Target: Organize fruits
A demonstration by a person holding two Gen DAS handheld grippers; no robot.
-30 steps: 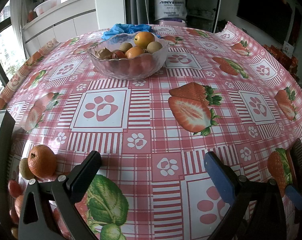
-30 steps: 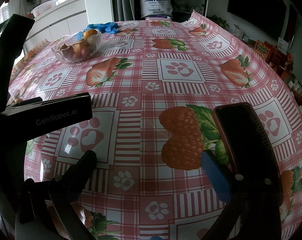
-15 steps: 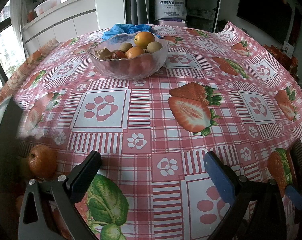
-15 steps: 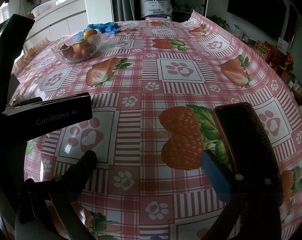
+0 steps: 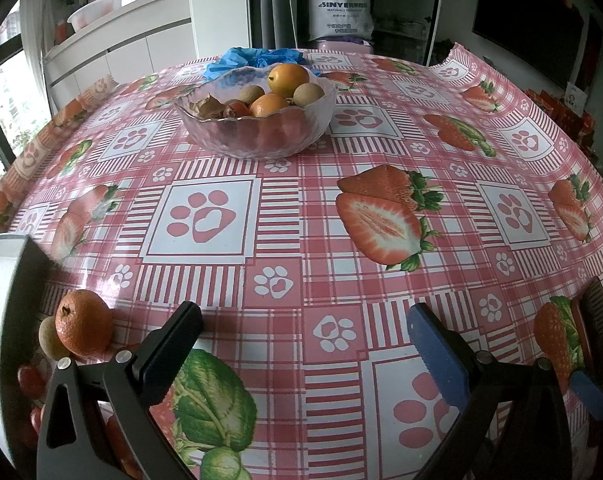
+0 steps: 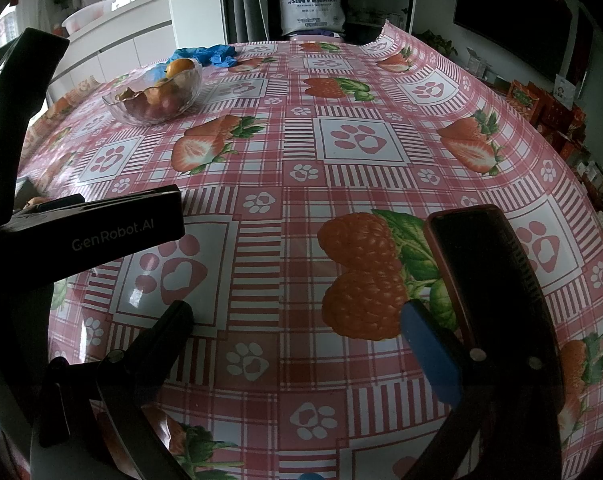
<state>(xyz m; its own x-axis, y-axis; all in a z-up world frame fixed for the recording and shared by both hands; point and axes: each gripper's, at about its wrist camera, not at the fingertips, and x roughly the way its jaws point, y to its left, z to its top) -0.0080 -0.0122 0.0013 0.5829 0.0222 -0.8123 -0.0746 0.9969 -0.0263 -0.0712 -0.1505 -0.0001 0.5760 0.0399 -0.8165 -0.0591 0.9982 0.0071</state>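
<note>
The left gripper [image 5: 303, 334] hangs with its jaws spread wide and nothing between them, low over the worktop's red-checked plastic cloth printed with strawberries and paw marks [image 5: 301, 184]. The right gripper [image 6: 297, 334] is likewise spread and holds nothing. Just left of the left gripper lies a loose round orange tangerine [image 5: 84, 327], touching a small tan fruit [image 5: 47, 338]. Well beyond the left gripper stands the clear scalloped glass bowl [image 5: 257, 134], holding oranges and brown fruits, with crumpled blue gloves [image 5: 257, 57] behind it.
</note>
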